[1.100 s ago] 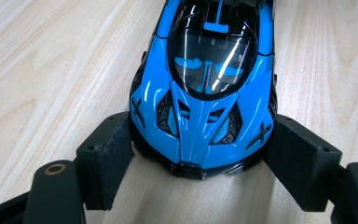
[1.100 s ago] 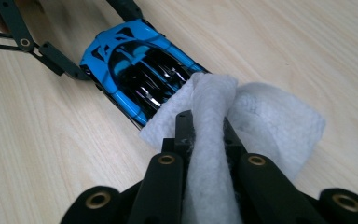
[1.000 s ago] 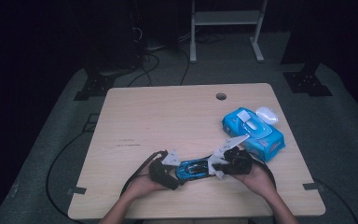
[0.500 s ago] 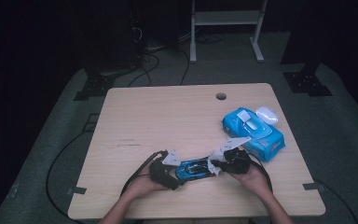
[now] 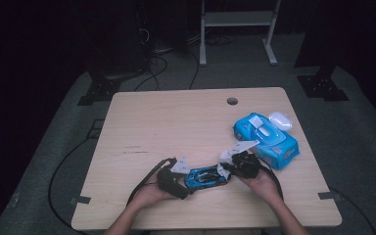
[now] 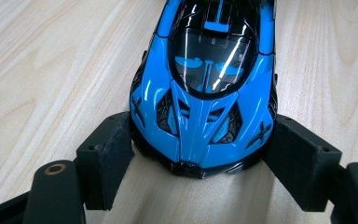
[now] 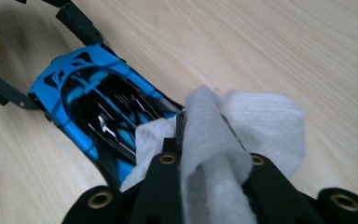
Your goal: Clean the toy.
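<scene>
A blue and black toy car [image 5: 205, 176] lies on the wooden table [image 5: 176, 127] near its front edge. My left gripper [image 5: 188, 181] is shut on the car's nose [image 6: 200, 140], one pad on each side of it [image 6: 116, 144]. My right gripper [image 5: 226, 170] is at the car's other end, shut on a bunched white wipe [image 7: 261, 121]. Its jaws have just been closing on that wipe. The wipe touches the rear of the car [image 7: 93, 102]. Farther off in the right gripper view, the left gripper's fingers [image 7: 79, 23] straddle the car.
A blue pack of wipes [image 5: 267, 139] lies right of my right hand, with a white oval object [image 5: 280, 120] behind it. The table has a cable hole [image 5: 232, 101] near its far edge. Cables trail from both grippers off the front edge.
The right gripper has edged slightly toward the car's rear with the wipe. The left gripper and the car have kept still.
</scene>
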The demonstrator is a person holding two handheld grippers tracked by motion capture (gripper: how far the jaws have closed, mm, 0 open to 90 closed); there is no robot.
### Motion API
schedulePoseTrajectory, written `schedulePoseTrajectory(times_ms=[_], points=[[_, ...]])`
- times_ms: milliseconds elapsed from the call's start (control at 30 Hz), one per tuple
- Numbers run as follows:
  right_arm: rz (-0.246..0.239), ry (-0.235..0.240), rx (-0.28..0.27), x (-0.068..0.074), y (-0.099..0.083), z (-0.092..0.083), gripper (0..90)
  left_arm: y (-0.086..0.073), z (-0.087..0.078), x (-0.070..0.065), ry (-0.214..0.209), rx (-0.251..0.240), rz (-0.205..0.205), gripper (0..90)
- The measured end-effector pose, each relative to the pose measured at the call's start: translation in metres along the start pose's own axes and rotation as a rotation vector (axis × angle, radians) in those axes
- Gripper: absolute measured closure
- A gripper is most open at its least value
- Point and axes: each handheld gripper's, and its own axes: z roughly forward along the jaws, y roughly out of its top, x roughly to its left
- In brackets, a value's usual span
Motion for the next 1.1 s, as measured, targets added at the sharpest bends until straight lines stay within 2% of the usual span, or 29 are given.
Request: schedulePoseTrajectory(times_ms=[67, 100, 133, 267, 333, 400, 467, 533, 667, 767, 900, 1000, 1100], points=[[0.033, -0.001, -0.004, -0.006, -0.006, -0.009, 83.9, 0.000, 0.000, 0.000, -0.001, 0.001, 0.000, 25.4], [0.033, -0.013, -0.011, -0.007, -0.009, -0.015, 83.9, 0.000, 0.000, 0.000, 0.000, 0.001, 0.001, 25.4], [0.045, -0.005, -0.020, -0.007, -0.013, -0.021, 83.9, 0.000, 0.000, 0.000, 0.000, 0.003, 0.003, 25.4], [0.033, 0.033, 0.001, -0.001, -0.024, -0.033, 83.9, 0.000, 0.000, 0.000, 0.003, 0.004, 0.000, 25.4], [0.023, 0.055, 0.008, 0.004, -0.026, -0.032, 83.9, 0.001, 0.000, 0.000, 0.004, 0.006, -0.002, 25.4], [0.017, 0.056, 0.012, 0.005, -0.026, -0.027, 84.0, 0.000, 0.000, 0.000, 0.005, 0.005, -0.002, 25.4], [0.038, 0.068, 0.002, 0.001, -0.024, -0.023, 84.0, 0.000, 0.000, 0.000, 0.004, 0.004, -0.002, 25.2], [0.052, 0.043, -0.005, -0.004, -0.021, -0.021, 83.9, 0.000, 0.000, 0.000, 0.003, 0.005, -0.001, 25.2], [0.067, 0.036, -0.005, -0.009, -0.018, -0.018, 83.9, 0.000, 0.000, 0.000, 0.001, 0.004, 0.001, 25.2], [0.053, 0.059, 0.003, -0.003, -0.021, -0.023, 83.9, 0.000, 0.000, 0.000, 0.001, 0.005, 0.001, 25.2], [0.002, 0.088, 0.019, 0.014, -0.025, -0.029, 84.0, 0.000, 0.000, 0.000, 0.002, 0.005, 0.001, 25.2], [-0.005, 0.081, 0.018, 0.015, -0.019, -0.025, 84.0, 0.001, 0.000, 0.000, 0.003, 0.006, 0.000, 25.2], [0.023, 0.048, -0.024, 0.004, -0.005, -0.017, 83.9, 0.001, 0.000, 0.000, 0.002, 0.005, -0.002, 25.2]])
